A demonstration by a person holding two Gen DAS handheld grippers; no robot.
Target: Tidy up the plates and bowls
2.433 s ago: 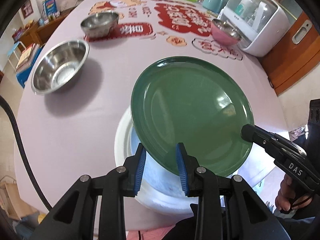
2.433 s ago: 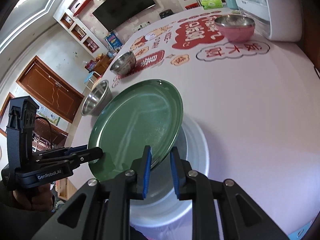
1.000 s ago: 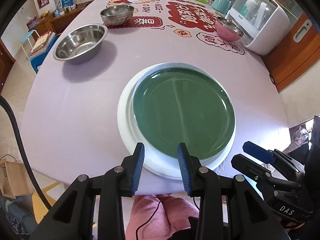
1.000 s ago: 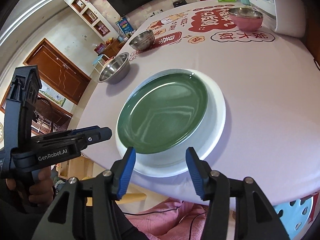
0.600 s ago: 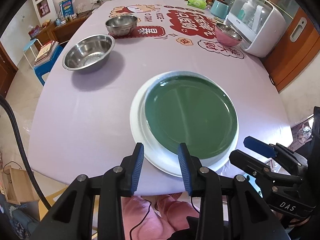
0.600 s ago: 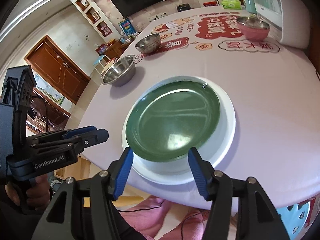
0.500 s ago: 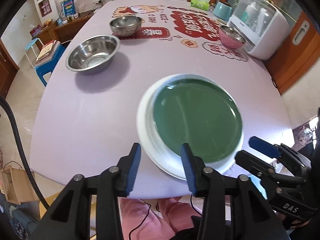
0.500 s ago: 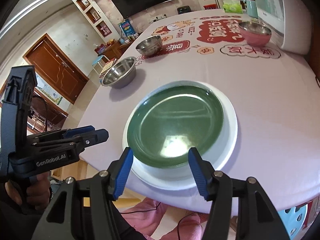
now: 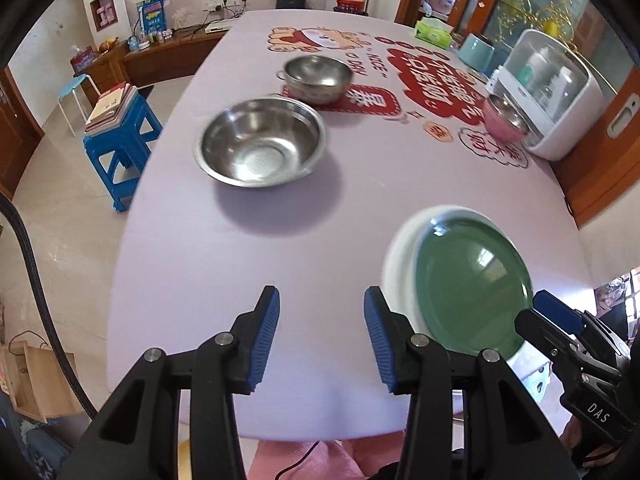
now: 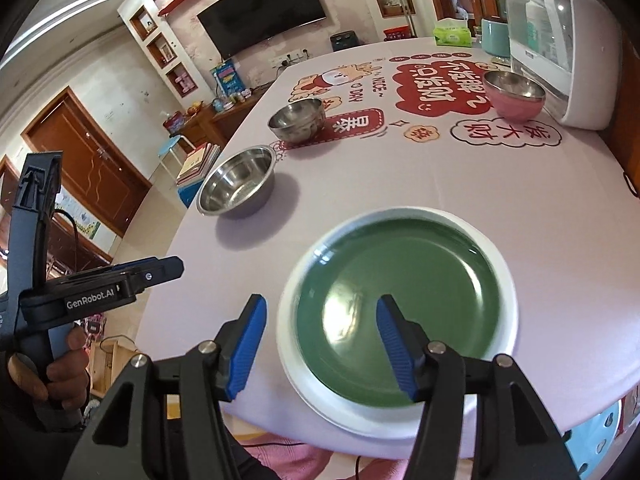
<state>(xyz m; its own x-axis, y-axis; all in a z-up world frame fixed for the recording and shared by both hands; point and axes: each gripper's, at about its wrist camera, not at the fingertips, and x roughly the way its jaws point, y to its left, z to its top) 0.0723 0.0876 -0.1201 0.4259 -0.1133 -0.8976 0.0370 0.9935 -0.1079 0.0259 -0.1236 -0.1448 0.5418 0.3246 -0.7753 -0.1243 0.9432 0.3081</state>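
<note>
Green plate [image 10: 400,284] atop white plate [image 10: 506,304], beyond empty right gripper [image 10: 320,344]

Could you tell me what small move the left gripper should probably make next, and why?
Probably carry the left gripper forward toward the large steel bowl. The green plate already sits nested on the white plate, so that pair looks done. Its jaws, just opened further, hold nothing, and that bowl stands alone, nearest ahead of it, with the small steel bowl and pink bowl farther off.
</note>
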